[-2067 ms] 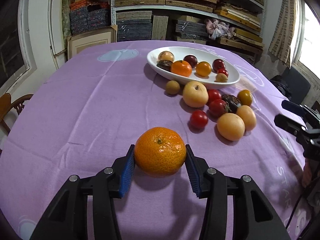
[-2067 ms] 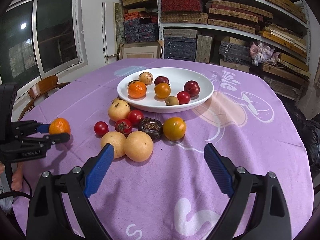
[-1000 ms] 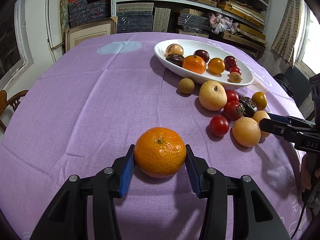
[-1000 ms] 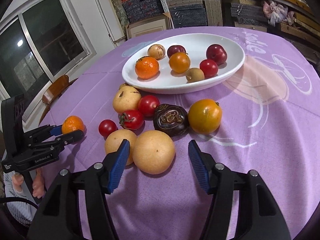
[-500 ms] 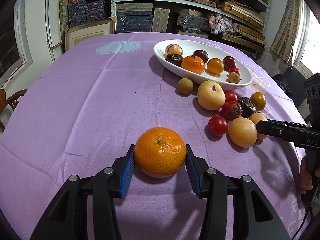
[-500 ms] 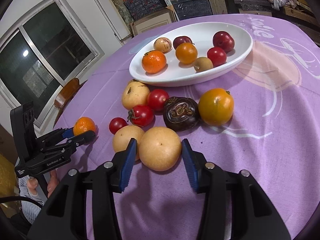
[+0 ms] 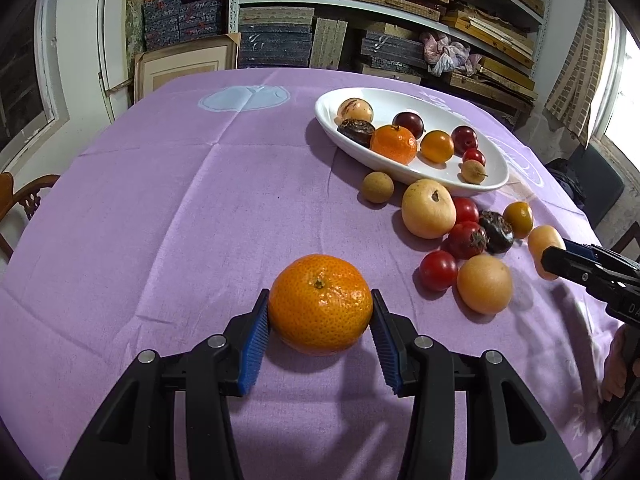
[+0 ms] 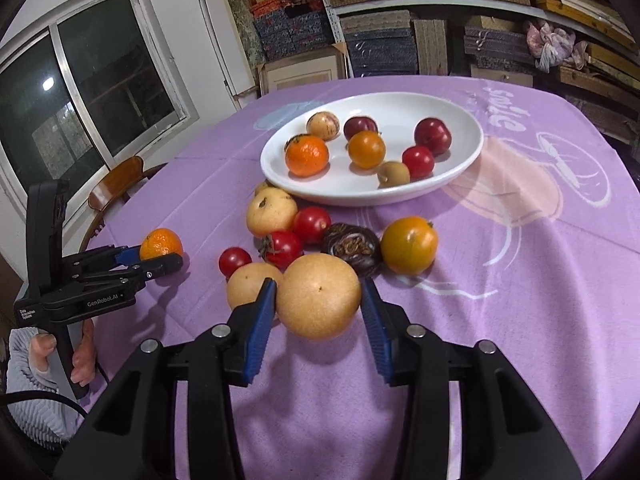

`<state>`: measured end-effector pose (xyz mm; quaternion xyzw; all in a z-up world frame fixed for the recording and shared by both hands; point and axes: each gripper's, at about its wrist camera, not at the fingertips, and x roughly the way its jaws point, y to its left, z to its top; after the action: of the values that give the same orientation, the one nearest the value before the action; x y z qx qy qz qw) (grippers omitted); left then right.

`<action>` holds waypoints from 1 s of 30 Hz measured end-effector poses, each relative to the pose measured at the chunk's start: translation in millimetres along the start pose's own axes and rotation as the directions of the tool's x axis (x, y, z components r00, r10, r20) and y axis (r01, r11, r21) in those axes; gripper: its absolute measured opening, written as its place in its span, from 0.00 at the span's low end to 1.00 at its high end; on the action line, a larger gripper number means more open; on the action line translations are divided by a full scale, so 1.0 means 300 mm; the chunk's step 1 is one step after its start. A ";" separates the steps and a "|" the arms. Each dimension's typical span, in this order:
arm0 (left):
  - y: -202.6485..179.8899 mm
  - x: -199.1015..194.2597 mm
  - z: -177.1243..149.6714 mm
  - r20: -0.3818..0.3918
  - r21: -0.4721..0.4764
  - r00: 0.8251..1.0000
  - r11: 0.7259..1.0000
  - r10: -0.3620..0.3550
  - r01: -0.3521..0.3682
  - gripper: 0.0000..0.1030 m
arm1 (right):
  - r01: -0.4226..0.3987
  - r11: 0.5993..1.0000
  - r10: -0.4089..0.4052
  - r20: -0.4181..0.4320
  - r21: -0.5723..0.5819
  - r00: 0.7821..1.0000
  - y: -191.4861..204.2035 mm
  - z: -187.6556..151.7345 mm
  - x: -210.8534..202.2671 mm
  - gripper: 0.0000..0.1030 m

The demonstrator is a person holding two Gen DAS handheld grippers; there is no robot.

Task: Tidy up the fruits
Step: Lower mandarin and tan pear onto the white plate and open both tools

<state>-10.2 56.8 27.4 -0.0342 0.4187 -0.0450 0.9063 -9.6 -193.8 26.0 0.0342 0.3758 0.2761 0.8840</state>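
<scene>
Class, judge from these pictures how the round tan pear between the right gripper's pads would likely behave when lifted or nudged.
The tan pear is nearly spherical, so it would probably roll if released on the purple tablecloth. Its matte, speckled skin suggests fair grip. The right gripper is closing on its widest part; it looks firm, likely heavy for its size.

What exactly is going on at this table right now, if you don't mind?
A person is sorting fruit with two handheld grippers. The left gripper is clamped on a mandarin, and the right gripper is closing around a tan pear. A white dish already holds several fruits; others lie on the purple cloth.
</scene>
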 end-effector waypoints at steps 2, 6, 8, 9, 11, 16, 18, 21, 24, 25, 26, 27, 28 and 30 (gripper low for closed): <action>-0.006 0.007 0.060 -0.002 0.010 1.000 1.000 0.001 -0.001 0.47 | 0.015 1.000 -0.015 0.030 0.010 0.999 -0.015 0.045 -0.030 0.41; -0.048 0.041 0.226 0.038 0.064 0.998 0.997 0.050 -0.052 0.47 | 0.033 0.999 -0.035 0.072 0.036 0.997 -0.055 0.176 -0.052 0.41; -0.070 0.069 0.302 0.049 0.067 0.998 0.997 0.041 -0.045 0.47 | 0.047 0.998 -0.050 0.084 0.038 0.995 -0.063 0.242 -0.034 0.41; -0.081 0.088 0.340 0.054 0.067 0.998 0.997 0.039 -0.042 0.47 | 0.058 0.998 -0.061 0.087 0.035 0.994 -0.067 0.270 -0.017 0.41; -0.103 0.132 0.410 0.051 0.060 0.998 0.998 0.023 -0.026 0.47 | 0.078 0.997 -0.080 0.087 0.030 0.993 -0.077 0.322 0.026 0.41; -0.155 0.270 0.565 0.024 0.070 1.000 0.997 0.020 -0.022 0.47 | 0.120 0.993 -0.121 0.077 0.014 0.990 -0.116 0.391 0.132 0.41; -0.172 0.323 0.617 0.014 0.074 1.000 0.997 0.013 -0.014 0.47 | 0.120 0.993 -0.120 0.071 -0.001 0.990 -0.125 0.388 0.155 0.41; -0.193 0.391 0.698 0.005 0.067 1.000 0.998 -0.001 0.000 0.47 | 0.099 0.995 -0.097 0.069 -0.031 0.993 -0.123 0.369 0.172 0.41; -0.222 0.469 0.762 -0.026 0.076 1.000 0.997 -0.012 0.014 0.47 | 0.062 0.996 -0.060 0.035 -0.058 0.998 -0.104 0.350 0.202 0.41; -0.232 0.492 0.774 -0.032 0.080 0.999 0.997 -0.008 0.011 0.47 | 0.053 0.996 -0.052 0.025 -0.070 0.998 -0.092 0.342 0.213 0.41; -0.239 0.513 0.780 -0.039 0.082 0.999 0.997 -0.005 0.009 0.47 | 0.045 0.996 -0.044 0.015 -0.083 0.999 -0.081 0.336 0.225 0.41; -0.245 0.534 0.782 -0.049 0.085 0.999 0.996 -0.007 0.011 0.47 | 0.039 0.995 -0.039 0.006 -0.092 0.999 -0.069 0.329 0.235 0.41; -0.251 0.553 0.783 -0.059 0.086 0.998 0.996 -0.008 0.013 0.47 | 0.032 0.995 -0.032 -0.002 -0.099 0.999 -0.061 0.326 0.245 0.41; -0.255 0.589 0.784 -0.075 0.088 0.997 0.996 -0.003 0.010 0.47 | 0.023 0.994 -0.024 -0.012 -0.107 1.000 -0.047 0.321 0.261 0.41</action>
<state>278.9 -33.1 53.5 0.0064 0.4499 -0.0677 0.8905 107.0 -151.4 40.4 -0.0195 0.3666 0.2856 0.8853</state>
